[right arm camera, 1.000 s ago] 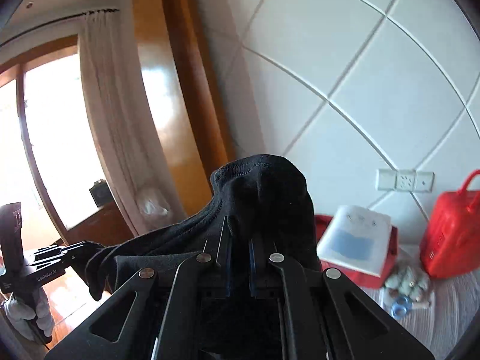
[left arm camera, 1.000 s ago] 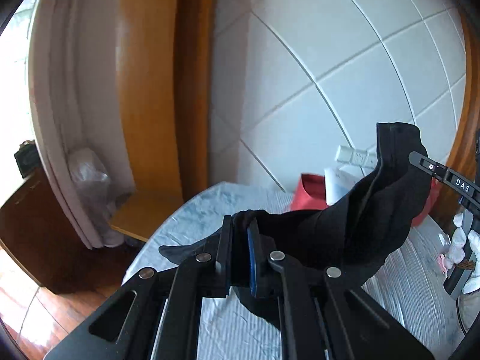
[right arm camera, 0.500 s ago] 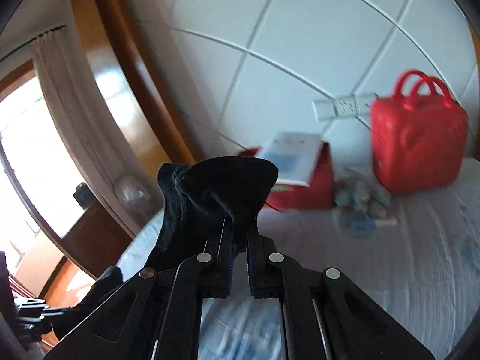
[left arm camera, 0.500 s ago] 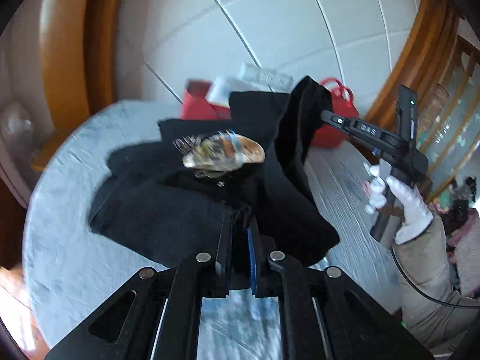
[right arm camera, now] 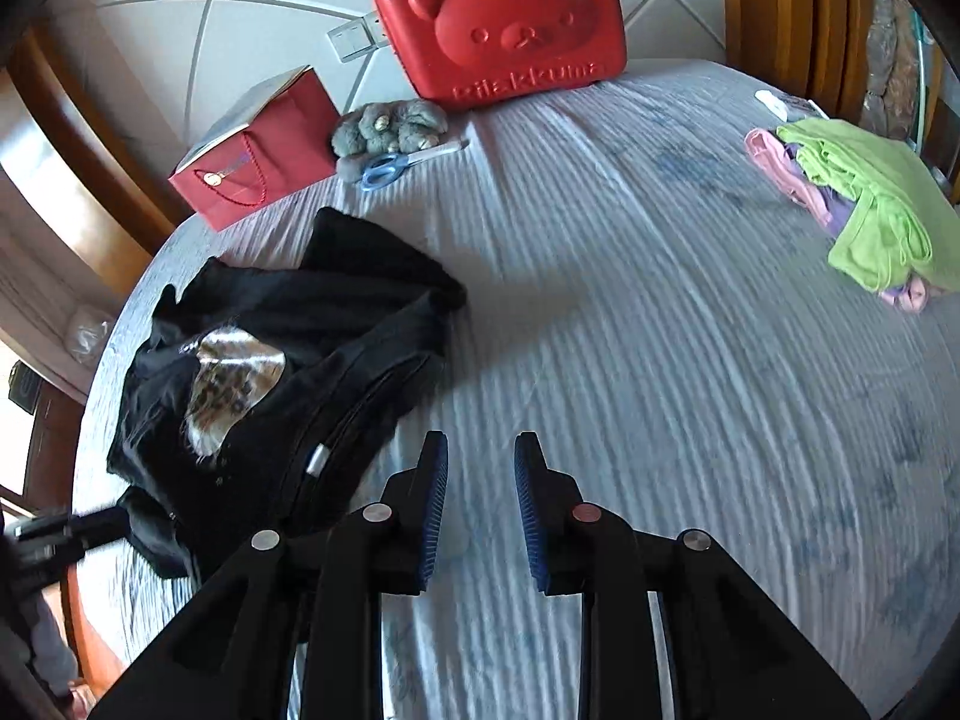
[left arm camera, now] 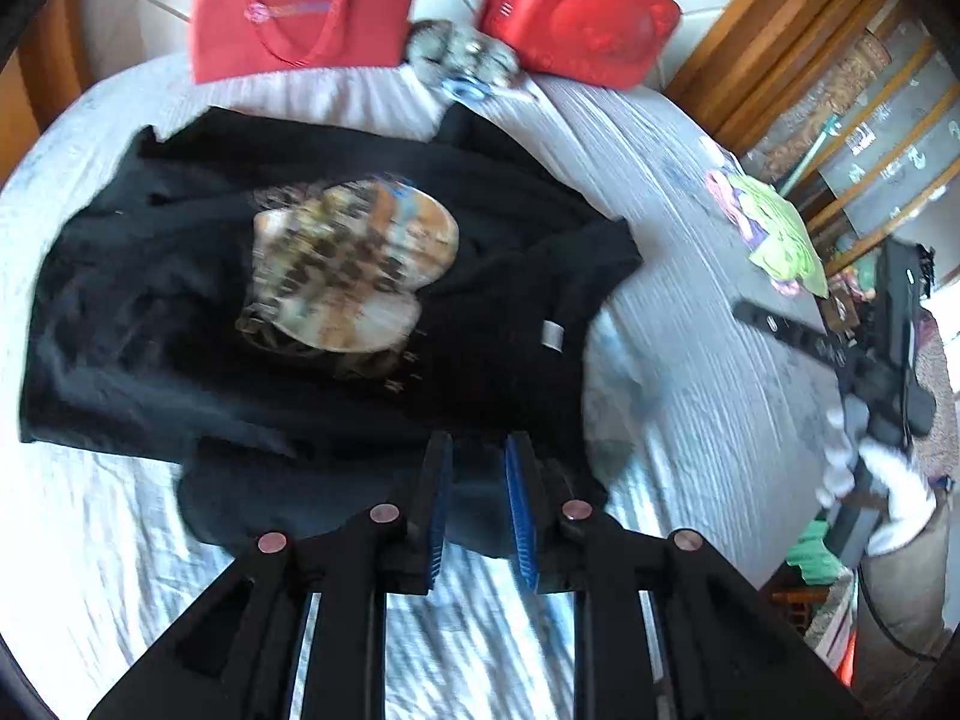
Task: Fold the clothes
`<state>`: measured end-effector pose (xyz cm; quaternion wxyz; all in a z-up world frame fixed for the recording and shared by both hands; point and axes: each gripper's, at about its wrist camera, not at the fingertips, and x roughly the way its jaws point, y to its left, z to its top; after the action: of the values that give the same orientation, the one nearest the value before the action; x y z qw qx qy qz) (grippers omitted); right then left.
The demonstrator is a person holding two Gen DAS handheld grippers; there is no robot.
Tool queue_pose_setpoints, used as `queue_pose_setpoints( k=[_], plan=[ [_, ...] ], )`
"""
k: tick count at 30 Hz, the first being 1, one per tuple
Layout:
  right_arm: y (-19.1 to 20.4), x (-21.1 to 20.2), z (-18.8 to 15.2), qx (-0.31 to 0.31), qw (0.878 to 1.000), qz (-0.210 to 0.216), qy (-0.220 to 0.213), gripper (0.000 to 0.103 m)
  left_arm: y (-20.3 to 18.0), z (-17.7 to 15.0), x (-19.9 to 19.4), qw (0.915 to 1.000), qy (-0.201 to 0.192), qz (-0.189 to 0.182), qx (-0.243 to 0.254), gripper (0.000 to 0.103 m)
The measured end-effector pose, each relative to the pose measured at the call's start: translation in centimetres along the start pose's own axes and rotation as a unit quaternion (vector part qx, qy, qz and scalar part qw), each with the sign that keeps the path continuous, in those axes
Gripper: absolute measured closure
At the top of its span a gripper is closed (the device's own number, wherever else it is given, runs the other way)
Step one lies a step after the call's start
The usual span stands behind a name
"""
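Note:
A black T-shirt (left arm camera: 180, 312) with a heart-shaped leopard print lies spread on the bed, print up. It also shows in the right wrist view (right arm camera: 270, 372), rumpled at the left. My left gripper (left arm camera: 477, 468) is open, its jaws over the shirt's near edge, holding nothing. My right gripper (right arm camera: 480, 468) is open and empty over the bare sheet, to the right of the shirt. The right gripper also shows at the right edge of the left wrist view (left arm camera: 840, 354), held by a white-gloved hand.
A red gift bag (right arm camera: 258, 156), a red bear case (right arm camera: 504, 18), a grey plush (right arm camera: 384, 126) and blue scissors (right arm camera: 390, 165) sit by the headboard wall. A pile of green and pink clothes (right arm camera: 864, 198) lies at the bed's right edge. The striped sheet (right arm camera: 660, 360) covers the bed.
Both grippers let go of the shirt and opened. The shirt dropped from the air onto the bed and now lies spread. Both cameras tilted down toward the bed.

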<state>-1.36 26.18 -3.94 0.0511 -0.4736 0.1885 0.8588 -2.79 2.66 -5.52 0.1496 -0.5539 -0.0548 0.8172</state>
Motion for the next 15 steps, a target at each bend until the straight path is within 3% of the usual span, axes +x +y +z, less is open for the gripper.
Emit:
queue_pose_setpoints(
  k=[4,9,13,15],
  plan=[
    [3.3,0.0,-3.5,-0.008,0.999,0.033,0.008,0.079,9.1,1.6,-2.1,0.9961,-0.029,0.077,-0.032,0.076],
    [6.7,0.6,-7.1,0.030,0.998,0.056,0.017,0.079,20.1,2.0,-2.7,0.9897,-0.032,0.129,-0.053,0.076],
    [10.7,0.3,-10.2,0.050,0.996,0.068,0.017,0.079,25.3,1.5,-1.2,0.9896,-0.027,0.135,-0.043,0.075],
    [12.6,0.1,-11.6,0.058,0.995,0.075,0.022,0.074,27.0,1.1,-0.3,0.9893,-0.028,0.139,-0.034,0.075]
  ],
)
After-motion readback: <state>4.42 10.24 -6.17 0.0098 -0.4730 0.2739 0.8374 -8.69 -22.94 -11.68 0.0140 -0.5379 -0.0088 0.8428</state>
